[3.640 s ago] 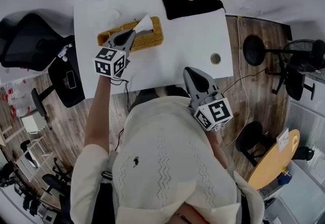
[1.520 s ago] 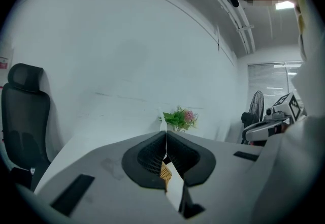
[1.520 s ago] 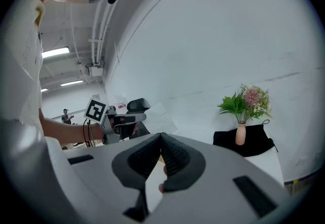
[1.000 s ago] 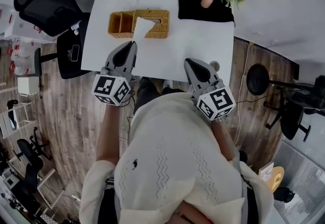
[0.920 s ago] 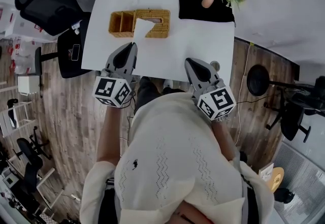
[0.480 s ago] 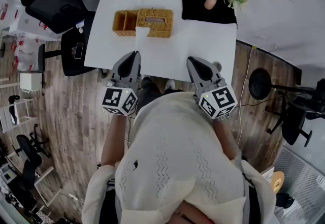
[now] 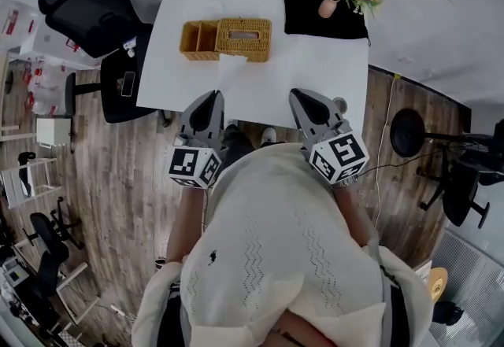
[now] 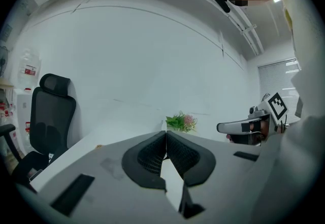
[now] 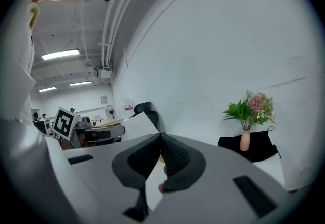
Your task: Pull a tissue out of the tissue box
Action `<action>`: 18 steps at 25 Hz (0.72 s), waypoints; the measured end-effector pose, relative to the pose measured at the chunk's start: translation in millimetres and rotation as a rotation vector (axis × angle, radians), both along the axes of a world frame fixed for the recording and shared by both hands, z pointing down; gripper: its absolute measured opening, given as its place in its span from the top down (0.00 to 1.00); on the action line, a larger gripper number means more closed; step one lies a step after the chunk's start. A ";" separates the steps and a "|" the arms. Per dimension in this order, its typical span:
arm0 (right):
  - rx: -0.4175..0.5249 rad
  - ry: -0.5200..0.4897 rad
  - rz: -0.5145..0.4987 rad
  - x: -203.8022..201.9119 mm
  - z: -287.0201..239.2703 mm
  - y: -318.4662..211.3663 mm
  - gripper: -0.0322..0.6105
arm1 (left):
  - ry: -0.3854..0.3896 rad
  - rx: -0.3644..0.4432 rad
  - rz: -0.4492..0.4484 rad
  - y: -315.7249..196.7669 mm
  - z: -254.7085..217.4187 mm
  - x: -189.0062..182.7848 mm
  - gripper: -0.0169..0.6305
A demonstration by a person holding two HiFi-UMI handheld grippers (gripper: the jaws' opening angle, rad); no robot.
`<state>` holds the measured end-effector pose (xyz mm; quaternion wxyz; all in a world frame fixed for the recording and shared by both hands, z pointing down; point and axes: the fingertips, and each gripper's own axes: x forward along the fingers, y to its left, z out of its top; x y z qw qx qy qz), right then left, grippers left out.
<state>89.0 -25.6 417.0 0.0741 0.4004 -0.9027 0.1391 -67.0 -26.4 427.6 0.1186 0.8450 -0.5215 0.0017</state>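
Nearest, the right claw (image 7: pixel 298 94) is pinched together and empty. The left claw (image 7: pixel 213 95) is clamped on one edge of the thin white tissue (image 7: pixel 233 71). Light, limp and easily torn, it suits that edge grip. Both claws point roughly level over the white desk (image 7: pixel 315 62). The tissue looks clear of the woven wicker tissue box (image 7: pixel 243 28) beyond.

White table (image 7: pixel 315 78) by a white wall (image 8: pixel 142 55), wood plank floor (image 7: pixel 134 180), black office chair (image 7: pixel 87 3) at left, ceiling strip lights (image 9: pixel 60 55)
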 end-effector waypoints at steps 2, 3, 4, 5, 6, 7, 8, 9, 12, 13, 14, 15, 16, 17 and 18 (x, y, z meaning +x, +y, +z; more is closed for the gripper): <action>0.000 0.002 -0.003 -1.6 -0.5 -0.5 0.95 | 0.001 0.001 -0.006 1.8 -0.5 -0.7 0.95; 0.000 0.003 -0.006 -2.6 -0.4 -0.9 0.95 | 0.003 0.002 -0.009 2.2 -0.8 -1.1 0.95; 0.000 0.004 -0.009 -3.6 -0.2 -1.3 0.95 | 0.006 0.003 -0.012 2.5 -1.0 -1.3 0.95; -0.001 0.005 -0.012 -4.8 0.0 -1.4 0.95 | 0.007 0.003 -0.014 3.2 -1.1 -1.3 0.95; 0.000 0.005 -0.015 -6.1 0.1 -1.4 0.95 | 0.008 0.004 -0.015 3.9 -1.1 -1.1 0.95; 0.001 0.006 -0.019 -7.3 0.1 -1.3 0.95 | 0.007 0.004 -0.016 4.7 -1.1 -0.9 0.95; 0.003 0.007 -0.022 -8.3 -0.1 -1.4 0.95 | 0.006 0.005 -0.017 5.2 -1.2 -0.6 0.95; 0.005 0.007 -0.025 -8.9 -0.3 -1.6 0.95 | 0.006 0.007 -0.019 5.5 -1.6 -0.4 0.95; 0.011 0.005 -0.024 -8.0 -2.4 -3.3 0.95 | 0.005 0.014 -0.026 5.1 -5.6 0.1 0.95; 0.015 0.004 -0.022 -7.1 -4.2 -4.1 0.95 | 0.003 0.018 -0.029 4.4 -8.0 -0.1 0.95; 0.022 0.005 -0.021 -6.1 -6.7 -5.1 0.95 | 0.001 0.023 -0.035 3.5 -10.8 -0.7 0.95; 0.031 0.009 -0.020 -5.1 -9.8 -6.3 0.95 | -0.002 0.028 -0.042 2.3 -13.9 -1.8 0.95; 0.042 0.013 -0.019 -3.8 -13.5 -7.8 0.95 | -0.004 0.033 -0.050 0.9 -17.0 -3.1 0.95; 0.055 0.018 -0.017 -2.3 -17.5 -9.5 0.95 | -0.005 0.039 -0.058 -0.8 -20.0 -4.5 0.95; 0.067 0.020 -0.015 -0.8 -21.9 -11.5 0.95 | -0.005 0.044 -0.066 -2.6 -22.9 -5.9 0.95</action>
